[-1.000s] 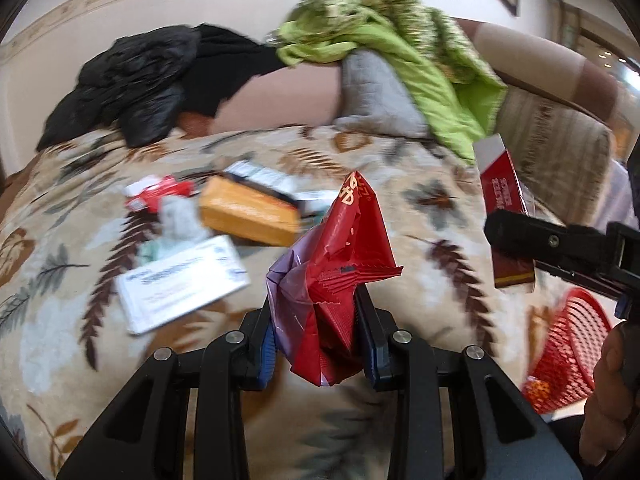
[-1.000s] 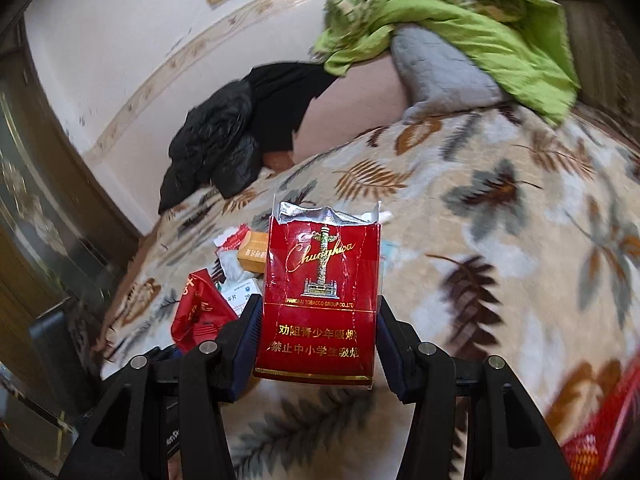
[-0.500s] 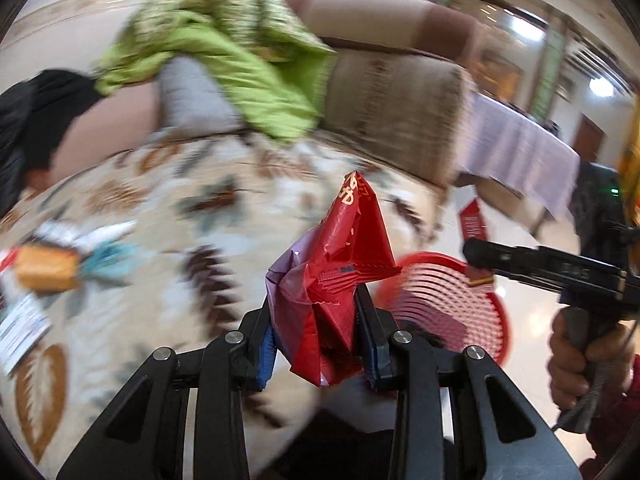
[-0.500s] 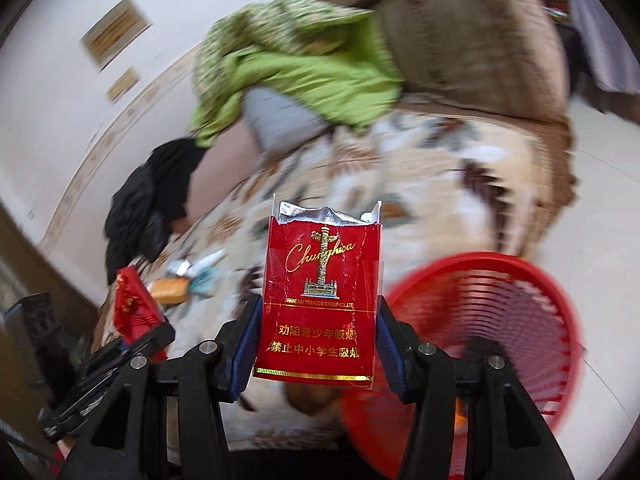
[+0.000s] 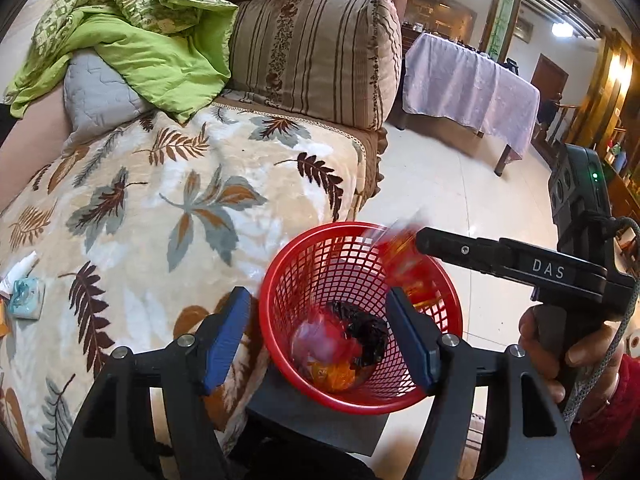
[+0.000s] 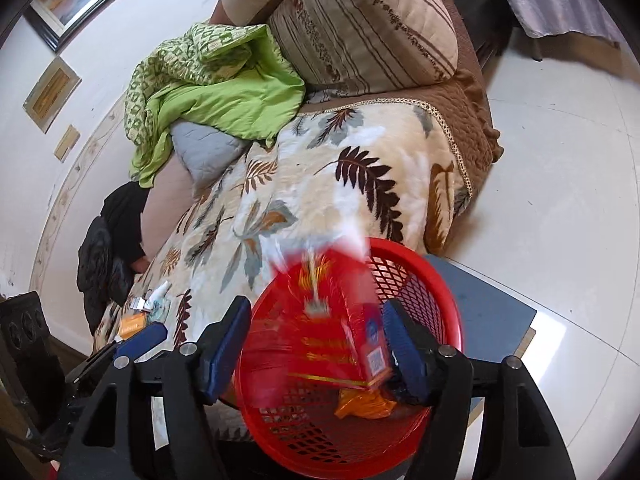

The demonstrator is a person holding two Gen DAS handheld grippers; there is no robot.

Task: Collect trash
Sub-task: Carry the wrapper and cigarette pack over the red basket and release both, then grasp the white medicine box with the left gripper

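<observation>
You've just opened both hand-held grippers wide: left [image 5: 318, 334], right [image 6: 316, 344]; wrapper [image 5: 320, 342] and pack [image 6: 340, 336] drop into basket [image 5: 280, 280].

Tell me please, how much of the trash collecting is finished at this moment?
Done: wrappers already lie in the red basket. In hand: nothing; the left gripper and right gripper are open, and the red cigarette pack is blurred, dropping in. Left: small items on the blanket.
</observation>
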